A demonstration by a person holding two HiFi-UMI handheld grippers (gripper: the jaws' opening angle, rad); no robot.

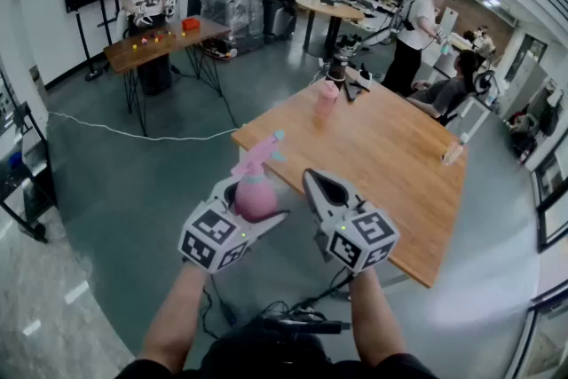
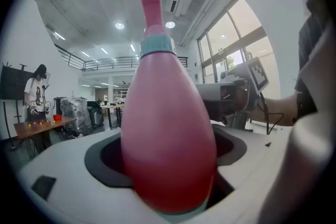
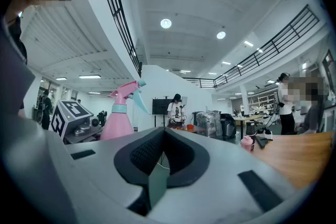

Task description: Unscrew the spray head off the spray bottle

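A pink spray bottle [image 1: 256, 193] with a teal collar and a pink spray head [image 1: 259, 152] is held in the air in front of the wooden table [image 1: 390, 164]. My left gripper [image 1: 251, 209] is shut on its rounded body. In the left gripper view the bottle body [image 2: 168, 139] fills the space between the jaws, with the collar [image 2: 156, 45] above it. My right gripper [image 1: 318, 184] hangs just right of the bottle, shut and empty, not touching it. In the right gripper view the bottle [image 3: 116, 119] and its trigger head [image 3: 129, 89] stand to the left of the shut right gripper [image 3: 161, 161].
A pink cup [image 1: 327, 96] and a black object [image 1: 353, 84] sit at the table's far end; a small bottle [image 1: 453, 152] lies near its right edge. People stand at the table's far side and at another table [image 1: 164, 40]. A cable [image 1: 133, 133] crosses the floor.
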